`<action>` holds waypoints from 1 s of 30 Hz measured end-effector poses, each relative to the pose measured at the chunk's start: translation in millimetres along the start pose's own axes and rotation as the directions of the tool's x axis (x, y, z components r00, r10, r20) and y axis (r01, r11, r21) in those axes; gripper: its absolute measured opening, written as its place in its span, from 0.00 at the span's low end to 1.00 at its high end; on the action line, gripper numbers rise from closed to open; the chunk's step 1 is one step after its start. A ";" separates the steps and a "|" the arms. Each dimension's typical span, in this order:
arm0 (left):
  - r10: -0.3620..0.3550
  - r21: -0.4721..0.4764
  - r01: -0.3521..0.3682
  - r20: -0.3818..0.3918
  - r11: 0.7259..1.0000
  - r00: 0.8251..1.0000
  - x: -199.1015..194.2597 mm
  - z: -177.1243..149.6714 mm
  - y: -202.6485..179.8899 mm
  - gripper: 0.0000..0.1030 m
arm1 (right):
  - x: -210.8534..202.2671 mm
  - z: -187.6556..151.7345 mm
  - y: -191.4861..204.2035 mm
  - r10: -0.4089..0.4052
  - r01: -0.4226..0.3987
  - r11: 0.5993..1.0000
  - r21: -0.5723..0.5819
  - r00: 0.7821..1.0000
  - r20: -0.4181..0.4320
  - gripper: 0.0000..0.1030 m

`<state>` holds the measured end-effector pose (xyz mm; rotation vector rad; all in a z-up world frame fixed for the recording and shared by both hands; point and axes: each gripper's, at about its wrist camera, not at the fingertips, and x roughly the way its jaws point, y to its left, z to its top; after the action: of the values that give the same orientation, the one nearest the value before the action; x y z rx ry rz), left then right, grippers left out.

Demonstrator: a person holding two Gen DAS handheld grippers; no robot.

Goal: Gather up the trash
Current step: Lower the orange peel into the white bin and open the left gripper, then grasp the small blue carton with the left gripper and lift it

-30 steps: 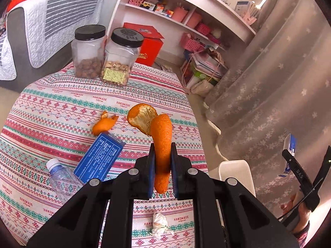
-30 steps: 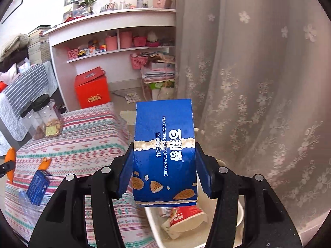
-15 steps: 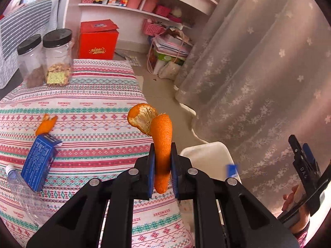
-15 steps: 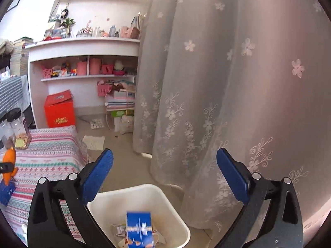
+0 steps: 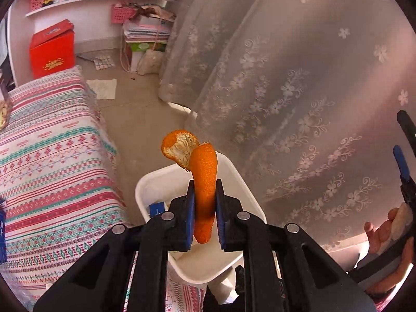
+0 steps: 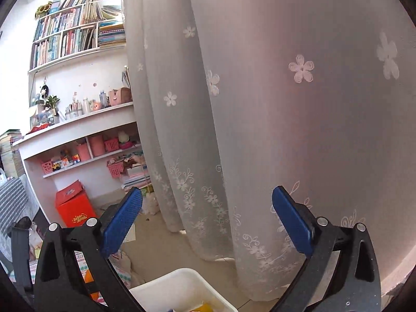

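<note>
A long curl of orange peel (image 5: 182,148) sticks up from between the blue pads of my left gripper (image 5: 205,183), which grips it while its jaws are opening. Peel and gripper hang over the white trash bin (image 5: 244,182) on the floor beside the table. A blue biscuit box (image 5: 156,208) lies inside the bin. My right gripper (image 6: 207,195) is wide open and empty, above the bin's near rim (image 6: 182,283) and facing the curtain. In the left wrist view it shows at the right edge, held by a hand (image 5: 377,236).
The table with the striped patterned cloth (image 5: 52,156) is left of the bin. A flowered sheer curtain (image 5: 299,91) hangs close behind it. A red box (image 5: 52,49), shelves (image 6: 85,132) and stacked papers (image 5: 145,31) stand further back on the floor.
My left gripper carried the peel from over the table to above the bin. My right gripper opened, the blue biscuit box dropped into the bin, and the gripper rose and tilted up.
</note>
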<state>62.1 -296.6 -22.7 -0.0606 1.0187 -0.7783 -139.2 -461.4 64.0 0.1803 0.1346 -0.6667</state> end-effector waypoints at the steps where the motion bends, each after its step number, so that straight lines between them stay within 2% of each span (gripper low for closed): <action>1: -0.005 0.013 0.005 -0.009 1.000 1.000 3.9 1.6 -5.6 0.15 | -1.1 0.1 1.1 0.000 0.000 1.000 -0.011 1.000 0.011 0.93; 4: -0.048 0.034 0.050 -0.034 0.998 0.998 14.0 4.9 -18.6 0.17 | -1.7 0.9 1.5 0.007 -0.007 1.000 -0.012 1.000 0.022 0.93; 5: -0.058 0.034 0.059 -0.035 0.998 0.998 15.2 5.9 -20.4 0.30 | 1.0 1.4 1.9 0.013 -0.013 1.000 -0.008 1.000 0.011 0.93; 6: -0.061 0.028 0.062 -0.031 0.998 0.998 15.5 6.8 -20.6 0.51 | 2.9 1.0 2.0 0.018 -0.018 1.000 -0.004 1.000 0.001 0.93; 7: -0.057 0.018 0.058 -0.019 0.998 0.998 14.2 7.5 -19.6 0.57 | 5.1 0.2 2.3 0.022 -0.022 1.000 -0.001 1.000 -0.011 0.93; 8: -0.053 0.011 0.053 -0.007 0.999 0.999 12.6 8.4 -18.3 0.59 | 7.0 -0.9 3.5 0.028 -0.028 1.000 0.002 0.999 -0.023 0.93; 14: 0.008 -0.026 -0.008 0.006 1.000 1.000 -4.1 5.2 4.7 0.62 | 8.3 -5.3 22.5 0.081 -0.081 0.997 0.001 0.995 -0.053 0.93; 19: 0.123 -0.035 -0.121 0.053 0.992 0.991 -60.3 -4.3 46.6 0.62 | 2.8 -1.9 42.6 0.165 -0.163 0.985 0.051 0.985 -0.049 0.93; 21: 0.177 -0.054 -0.172 0.082 0.984 0.981 -93.4 -7.4 67.6 0.63 | -0.7 0.2 51.2 0.218 -0.214 0.973 0.085 0.975 -0.043 0.93; 24: 0.268 -0.093 -0.256 0.139 0.962 0.954 -147.9 -11.8 95.8 0.66 | -8.9 1.6 66.3 0.292 -0.288 0.951 0.108 0.956 -0.021 0.93; 28: 0.328 -0.190 -0.290 0.214 0.938 0.920 -210.7 -28.1 122.6 0.74 | -14.6 -2.6 96.5 0.382 -0.376 0.920 0.108 0.923 -0.046 0.93; 30: 0.336 -0.232 -0.284 0.231 0.930 0.913 -226.7 -39.4 132.6 0.76 | -16.5 -8.4 117.7 0.418 -0.413 0.908 0.078 0.905 -0.081 0.93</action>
<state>40.2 -49.5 71.9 -0.1626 0.8169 -0.3638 -79.1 -359.0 73.2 0.2892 0.1625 -0.2344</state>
